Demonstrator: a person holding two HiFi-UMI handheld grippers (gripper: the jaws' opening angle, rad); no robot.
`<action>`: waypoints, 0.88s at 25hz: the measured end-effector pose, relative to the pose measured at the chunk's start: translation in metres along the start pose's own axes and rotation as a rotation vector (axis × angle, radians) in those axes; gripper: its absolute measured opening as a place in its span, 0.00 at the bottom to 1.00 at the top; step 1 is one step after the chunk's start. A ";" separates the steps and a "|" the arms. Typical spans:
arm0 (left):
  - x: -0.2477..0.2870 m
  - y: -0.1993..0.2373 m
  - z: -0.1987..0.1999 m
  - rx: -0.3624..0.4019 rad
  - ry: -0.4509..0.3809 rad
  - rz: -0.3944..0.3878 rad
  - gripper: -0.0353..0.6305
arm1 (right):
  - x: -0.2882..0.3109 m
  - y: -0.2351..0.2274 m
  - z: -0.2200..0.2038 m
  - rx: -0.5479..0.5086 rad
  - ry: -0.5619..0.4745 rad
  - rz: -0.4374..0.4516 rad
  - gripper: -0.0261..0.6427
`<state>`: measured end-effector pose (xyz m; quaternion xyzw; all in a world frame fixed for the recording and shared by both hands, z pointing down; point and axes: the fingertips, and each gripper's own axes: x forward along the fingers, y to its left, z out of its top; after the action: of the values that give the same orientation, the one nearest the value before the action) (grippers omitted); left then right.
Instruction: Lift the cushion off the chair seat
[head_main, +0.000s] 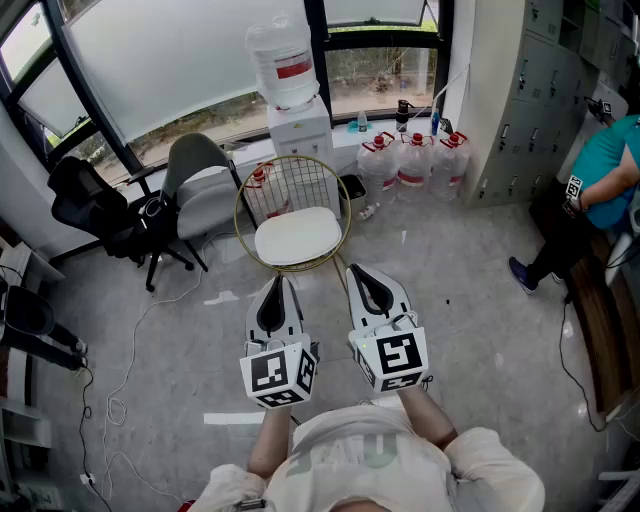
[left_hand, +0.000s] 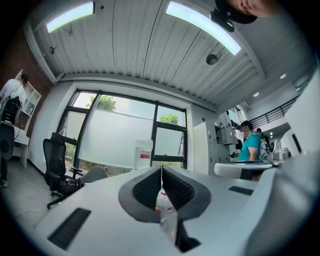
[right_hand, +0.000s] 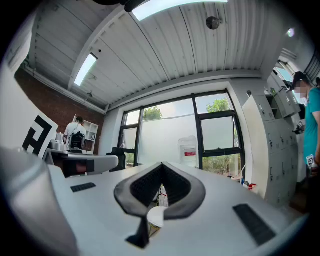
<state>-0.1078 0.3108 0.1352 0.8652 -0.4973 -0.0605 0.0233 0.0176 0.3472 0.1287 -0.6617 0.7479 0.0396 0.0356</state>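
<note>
None of the lifting looks done yet: the cushion (head_main: 297, 236) lies flat on the seat of the round wire chair (head_main: 290, 185), untouched. We hold the left gripper (head_main: 280, 284) and the right gripper (head_main: 358, 271) side by side just short of the chair's front edge, both jaw pairs pressed together on nothing. Reaching, opening, gripping and raising all remain. The cushion's long axis runs left to right across the head view, its front edge facing us.
</note>
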 end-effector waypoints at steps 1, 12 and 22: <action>-0.001 -0.001 0.000 0.000 -0.002 -0.002 0.08 | 0.000 0.000 0.000 0.004 0.000 0.002 0.06; 0.002 0.001 0.009 0.007 -0.031 0.024 0.08 | -0.001 -0.011 0.007 0.060 -0.046 0.014 0.06; 0.003 -0.008 -0.011 0.032 0.031 0.044 0.08 | -0.005 -0.029 -0.012 0.167 -0.059 0.044 0.06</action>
<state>-0.0976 0.3117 0.1451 0.8552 -0.5165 -0.0384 0.0185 0.0470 0.3470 0.1406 -0.6384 0.7615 -0.0026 0.1119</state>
